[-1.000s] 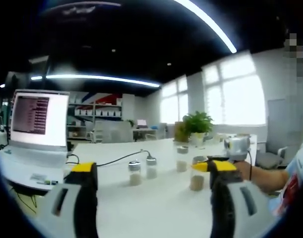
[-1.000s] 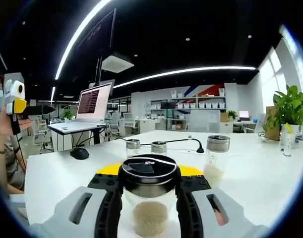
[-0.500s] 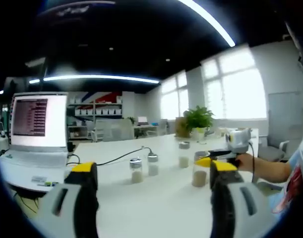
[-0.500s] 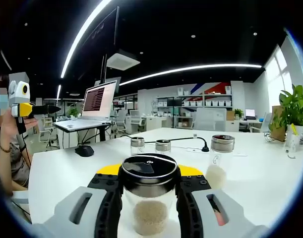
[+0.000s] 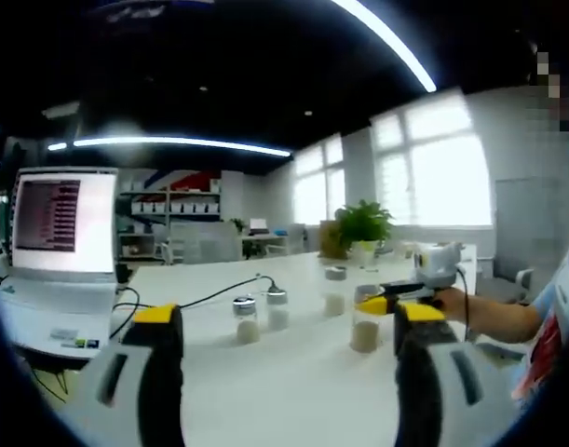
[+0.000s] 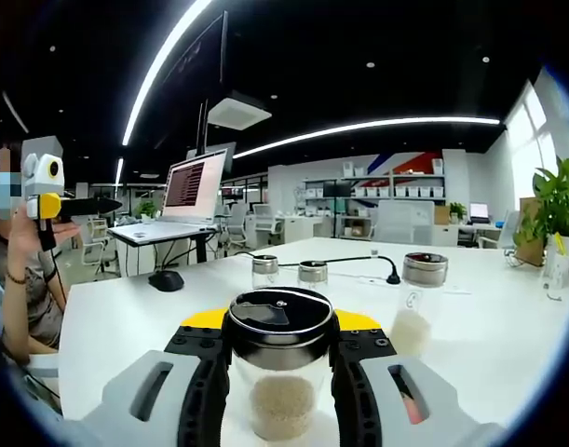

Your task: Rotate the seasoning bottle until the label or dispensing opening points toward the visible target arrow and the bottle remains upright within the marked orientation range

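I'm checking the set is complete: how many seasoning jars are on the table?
4: one jar clamped in the right gripper, two small ones side by side behind it, one to its right.

Slight camera drift, nothing else.

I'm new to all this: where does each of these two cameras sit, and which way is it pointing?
Left gripper view: rides on the left gripper, looking along its open, empty jaws across the white table toward the windows; the person's forearm and the right gripper enter from the right.
Right gripper view: rides on the right gripper, jaws shut on the seasoning bottle, facing the laptop; the person's hand holds the left gripper at left.
Shared: table, laptop, the three other jars, the potted plant.
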Motion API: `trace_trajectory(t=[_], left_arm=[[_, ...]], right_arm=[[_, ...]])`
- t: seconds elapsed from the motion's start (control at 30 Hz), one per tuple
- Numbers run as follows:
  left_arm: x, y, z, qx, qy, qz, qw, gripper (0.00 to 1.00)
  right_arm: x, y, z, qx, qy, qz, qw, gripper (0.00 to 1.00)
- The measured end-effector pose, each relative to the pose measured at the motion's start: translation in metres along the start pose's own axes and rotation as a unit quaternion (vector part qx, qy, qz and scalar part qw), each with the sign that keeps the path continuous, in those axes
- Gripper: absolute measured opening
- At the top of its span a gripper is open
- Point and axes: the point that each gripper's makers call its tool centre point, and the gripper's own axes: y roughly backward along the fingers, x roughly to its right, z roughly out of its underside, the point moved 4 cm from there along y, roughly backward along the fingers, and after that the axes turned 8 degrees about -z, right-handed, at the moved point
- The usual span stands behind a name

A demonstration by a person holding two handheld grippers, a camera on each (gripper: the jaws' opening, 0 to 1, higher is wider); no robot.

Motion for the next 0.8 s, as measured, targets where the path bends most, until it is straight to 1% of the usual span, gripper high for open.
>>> trace_trajectory(t=[0.1, 0.37, 0.6, 0.8], left_arm=[[-0.0016, 0.0009, 0.0008, -0.003, -0.001, -0.002, 1.0000, 1.00], [-0.0002, 0.0029, -0.0008, 0.001, 0.008, 0.005, 1.0000, 1.00], [-0.0005, 0.0047, -0.0018, 0.004, 0.009, 0.003, 0.9999, 0.99], [-0.0001, 0.0047, -0.0018, 0.003, 0.006, 0.007, 1.0000, 0.99]], right_arm=[[0.0000, 0.0004, 0.0001, -0.002, 0.000, -0.009, 1.0000, 0.40], [0.0005, 0.0014, 0.0005, -0.007, 0.002, -0.030, 0.9995, 0.40], [-0.0002, 0.0017, 0.0010, -0.008, 0.002, -0.040, 0.9992, 0.40], [0.0002, 0.0012, 0.0013, -0.010, 0.002, -0.047, 0.9989, 0.40]])
